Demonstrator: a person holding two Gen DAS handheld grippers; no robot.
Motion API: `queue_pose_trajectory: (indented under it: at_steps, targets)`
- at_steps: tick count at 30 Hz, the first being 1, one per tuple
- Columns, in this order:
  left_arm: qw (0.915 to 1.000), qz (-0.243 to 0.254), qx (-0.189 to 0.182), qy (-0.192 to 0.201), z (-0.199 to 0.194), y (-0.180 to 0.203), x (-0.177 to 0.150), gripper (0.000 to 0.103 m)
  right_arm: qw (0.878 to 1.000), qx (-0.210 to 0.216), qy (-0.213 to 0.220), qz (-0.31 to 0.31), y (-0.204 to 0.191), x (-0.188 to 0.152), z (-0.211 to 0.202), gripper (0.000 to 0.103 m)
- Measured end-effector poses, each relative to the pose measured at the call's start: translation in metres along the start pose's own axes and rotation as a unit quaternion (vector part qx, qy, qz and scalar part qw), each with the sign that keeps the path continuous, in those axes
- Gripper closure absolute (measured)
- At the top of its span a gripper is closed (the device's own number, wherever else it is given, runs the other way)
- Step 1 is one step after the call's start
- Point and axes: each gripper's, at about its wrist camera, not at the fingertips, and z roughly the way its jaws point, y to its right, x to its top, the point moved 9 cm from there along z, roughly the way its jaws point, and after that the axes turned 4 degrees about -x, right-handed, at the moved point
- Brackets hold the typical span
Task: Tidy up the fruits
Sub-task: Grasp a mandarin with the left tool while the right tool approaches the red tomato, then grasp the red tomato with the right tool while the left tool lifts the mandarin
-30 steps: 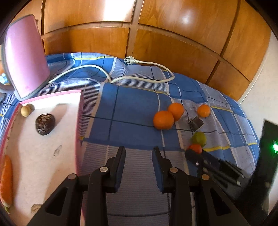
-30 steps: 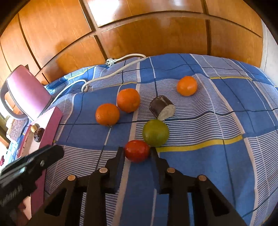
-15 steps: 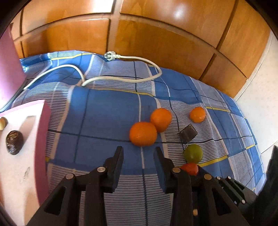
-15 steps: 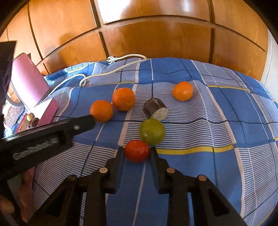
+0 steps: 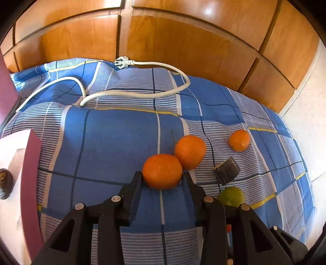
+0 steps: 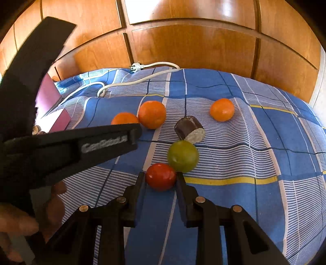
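On the blue plaid bedspread (image 5: pixel 122 142), the left gripper (image 5: pixel 162 177) brackets the nearest round orange mandarin (image 5: pixel 162 171), fingers touching its flanks; the right gripper (image 6: pixel 161 177) likewise flanks the small red tomato (image 6: pixel 161 176). Whether either is squeezing, I cannot tell. Close gently, lift straight: a second mandarin (image 5: pixel 190 151) touches at 1 o'clock, a green fruit (image 6: pixel 183 156) likewise.

A: Light's bright and warm, with glare patches on the wooden panels (image 5: pixel 207 12).
B: Both views bow hard at the rims, corners gone black. The near black gripper body (image 6: pixel 67 146) looks soft; fruit throw short shadows on the bedspread (image 6: pixel 234 155)
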Motion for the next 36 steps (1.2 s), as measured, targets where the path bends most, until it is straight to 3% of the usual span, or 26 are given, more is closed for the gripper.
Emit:
queue_pose_trajectory:
  at_steps: [7,18,28,36]
  targets:
    - [0.9999,-0.006,-0.006,0.007,-0.002,-0.004,-0.003,0.066,1.0,0.004,0.0,0.003,0.0,0.0,0.001,0.074]
    - [0.9999,-0.011,0.001,0.013,-0.031,-0.015,-0.035,0.067,1.0,0.005,0.002,0.016,0.005,-0.001,-0.002,0.074]
    - [0.9977,0.021,0.042,0.049,-0.063,-0.011,-0.082,0.066,1.0,-0.017,-0.001,-0.006,0.014,-0.017,-0.014,0.074]
    - [0.997,0.016,0.046,0.06,-0.063,-0.013,-0.083,0.066,1.0,0.001,0.003,0.009,0.017,-0.019,-0.012,0.074]
